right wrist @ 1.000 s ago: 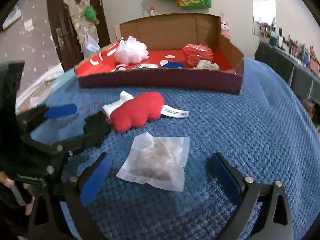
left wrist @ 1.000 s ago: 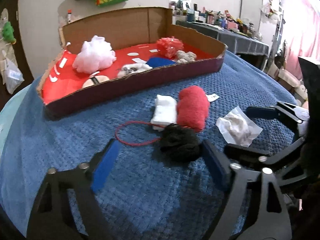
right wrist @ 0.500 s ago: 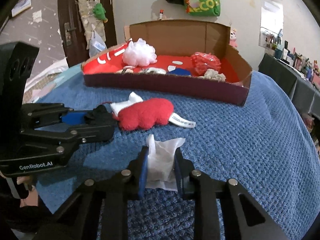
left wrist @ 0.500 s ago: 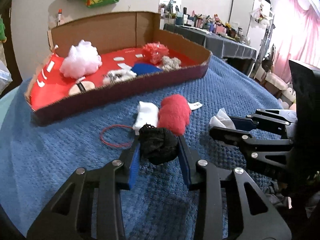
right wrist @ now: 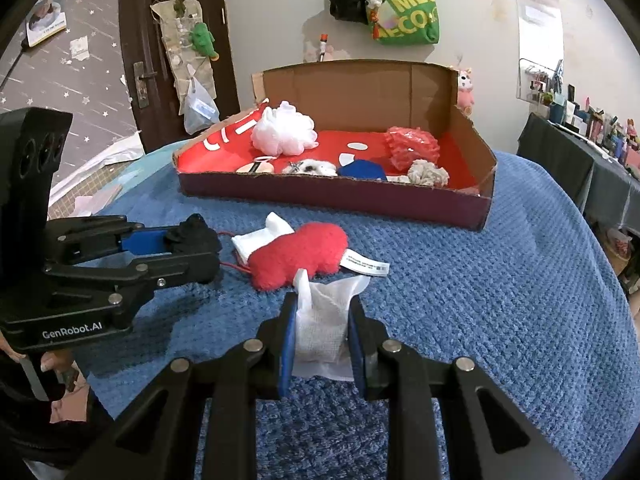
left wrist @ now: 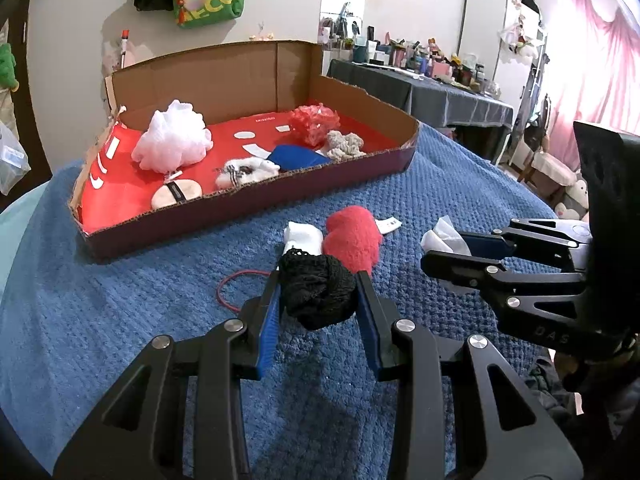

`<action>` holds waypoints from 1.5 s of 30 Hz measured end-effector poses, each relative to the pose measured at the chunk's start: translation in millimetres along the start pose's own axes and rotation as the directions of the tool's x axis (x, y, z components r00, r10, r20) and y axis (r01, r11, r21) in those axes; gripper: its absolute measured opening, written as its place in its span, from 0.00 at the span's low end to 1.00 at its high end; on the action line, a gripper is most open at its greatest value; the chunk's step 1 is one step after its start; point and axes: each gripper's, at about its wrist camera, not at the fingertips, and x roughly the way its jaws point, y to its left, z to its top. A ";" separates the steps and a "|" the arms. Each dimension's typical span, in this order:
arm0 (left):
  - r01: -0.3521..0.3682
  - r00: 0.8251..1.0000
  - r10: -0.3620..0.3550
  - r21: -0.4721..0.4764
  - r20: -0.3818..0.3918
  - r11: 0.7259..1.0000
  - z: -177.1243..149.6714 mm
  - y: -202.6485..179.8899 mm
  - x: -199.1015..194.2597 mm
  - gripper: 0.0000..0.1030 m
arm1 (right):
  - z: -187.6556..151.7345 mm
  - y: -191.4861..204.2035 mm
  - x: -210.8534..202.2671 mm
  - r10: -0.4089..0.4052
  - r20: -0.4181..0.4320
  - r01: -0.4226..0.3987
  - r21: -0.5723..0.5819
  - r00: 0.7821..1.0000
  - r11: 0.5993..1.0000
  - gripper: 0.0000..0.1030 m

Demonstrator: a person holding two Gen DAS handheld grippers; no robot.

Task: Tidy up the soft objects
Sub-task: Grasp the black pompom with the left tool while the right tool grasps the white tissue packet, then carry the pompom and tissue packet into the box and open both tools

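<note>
My left gripper (left wrist: 318, 294) is shut on a black mesh ball (left wrist: 316, 292), lifted a little off the blue blanket (left wrist: 120, 320). My right gripper (right wrist: 322, 322) is shut on a white gauze packet (right wrist: 322, 324) and shows from the side in the left wrist view (left wrist: 460, 246). Between them on the blanket lie a red fuzzy pad (right wrist: 298, 254) with a white label, a white folded cloth (right wrist: 260, 236) and a thin red cord loop (left wrist: 232, 286). Behind stands the cardboard box (left wrist: 256, 208) with a red floor.
Inside the box lie a white mesh puff (left wrist: 172, 142), a red mesh puff (left wrist: 314, 120), a blue pad (left wrist: 298, 156), a beige knit piece (left wrist: 344, 144), a striped sock (left wrist: 244, 170) and a round powder puff (left wrist: 176, 194). A dark cluttered table (left wrist: 420, 80) stands at the back right.
Both grippers stood open around their objects a second ago. Each has closed, the left on the black mesh ball and the right on the gauze packet, and both have lifted slightly.
</note>
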 end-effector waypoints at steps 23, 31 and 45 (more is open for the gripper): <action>0.045 0.999 -0.043 0.063 -0.030 0.997 124.6 65.4 61.8 0.32 | 156.0 -28.4 57.7 0.160 0.012 -0.158 -0.083 0.987 0.984 0.24; 0.037 0.991 -0.025 0.089 -0.135 0.995 157.4 79.6 116.8 0.32 | 216.3 -45.1 132.0 0.192 -0.173 -0.217 -0.142 0.966 0.966 0.24; -0.018 0.966 0.041 0.092 -0.253 0.996 165.3 84.4 173.2 0.32 | 241.0 -72.2 223.2 0.146 -0.421 -0.191 -0.066 0.895 0.979 0.24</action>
